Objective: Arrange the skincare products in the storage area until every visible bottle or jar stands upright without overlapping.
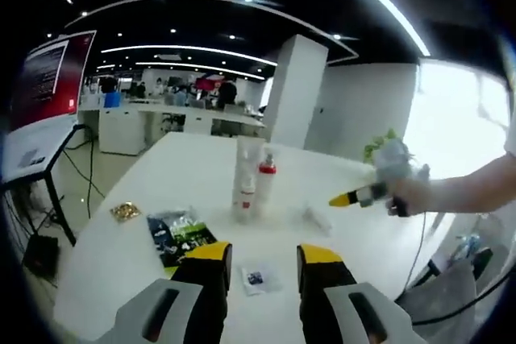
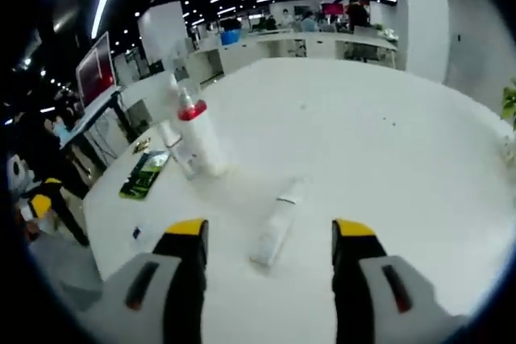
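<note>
The white tube (image 2: 276, 223) is lying flat on the table (image 2: 387, 159), pointing away between the open right gripper (image 2: 270, 243); that one is nearer; the left gripper (image 1: 264, 267) is waiting open too.

The left gripper (image 1: 264, 259) was seen at the bottom of the frame, jaws parted over a white table (image 1: 201, 167). A small sachet (image 1: 256, 279) lay between them. At centre, a red-capped bottle (image 1: 265, 183) and a clear bottle (image 1: 246, 183) were standing upright. A dark green packet (image 1: 179, 235) lay lower left. The right gripper (image 1: 359, 196) was held at right.
</note>
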